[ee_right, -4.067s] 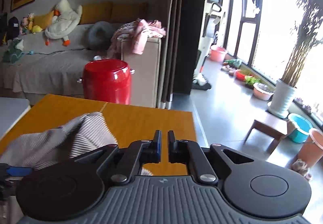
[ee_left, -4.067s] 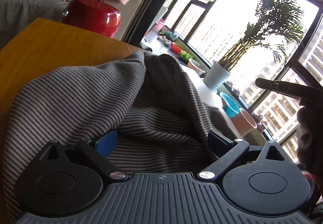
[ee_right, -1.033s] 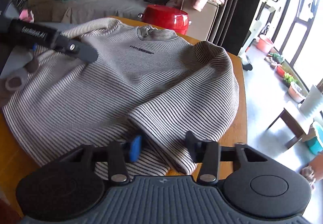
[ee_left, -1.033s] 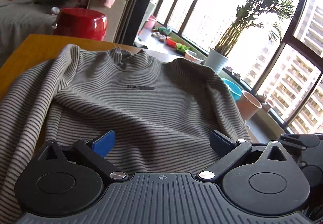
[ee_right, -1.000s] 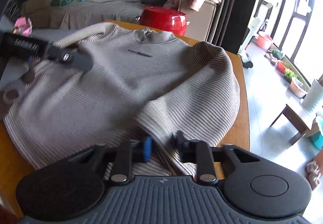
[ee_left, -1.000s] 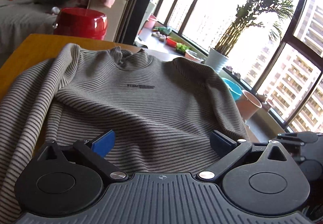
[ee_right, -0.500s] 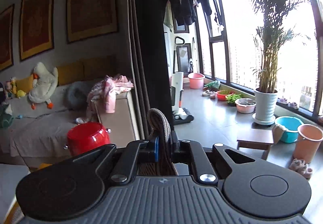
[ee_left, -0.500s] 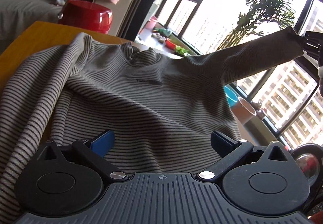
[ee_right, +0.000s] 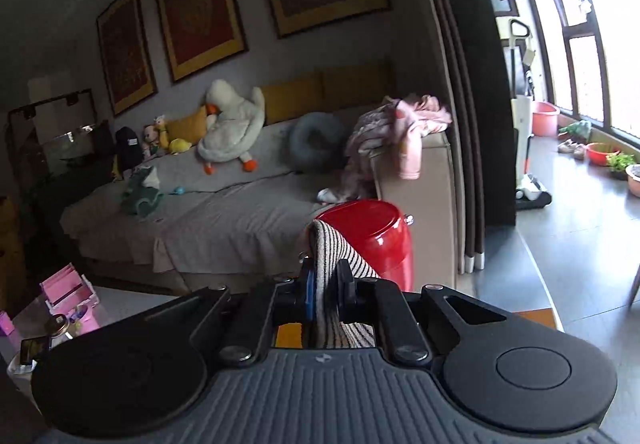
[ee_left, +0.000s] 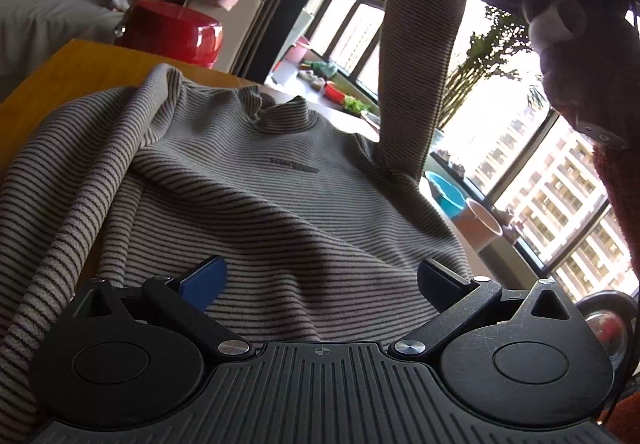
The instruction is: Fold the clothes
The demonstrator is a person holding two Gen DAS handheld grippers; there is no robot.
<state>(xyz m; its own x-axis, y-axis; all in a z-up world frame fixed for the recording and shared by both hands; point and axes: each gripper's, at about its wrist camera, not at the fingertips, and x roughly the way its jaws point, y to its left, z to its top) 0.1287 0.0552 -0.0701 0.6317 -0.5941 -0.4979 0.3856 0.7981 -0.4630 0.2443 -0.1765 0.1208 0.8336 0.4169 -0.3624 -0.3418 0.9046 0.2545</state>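
Wooden table: orange-brown top under your work; bare at 10 o'clock in the left wrist view, the rest covered by cloth.
Striped sweater: grey with dark stripes, spread front-up on the table, collar at 12 o'clock, a small dark print line on the chest. One sleeve lies folded along the body at 9 o'clock.
Raised sleeve: the other sleeve rises from the shoulder at 1 o'clock, hanging nearly upright against the window.
Sofa: grey-covered, at 9 o'clock in the right wrist view, with a white plush duck and small toys along its back; pink clothes are heaped on its arm.
Red stool: glossy, just beyond the table's far edge, at 12 o'clock from your right gripper.
Left gripper: you hold it low over the sweater's hem, fingers spread wide apart with the cloth lying between them; whether the pads touch the cloth you cannot tell.
Right gripper: you hold it high, its fingers clamped together on the cuff end of the raised sleeve, striped cloth bulging up above the pads. From the left wrist view it shows at 1 o'clock, dark against the glare.
Buckets: a blue tub and a tan pail on the floor by the window, at 3 o'clock.
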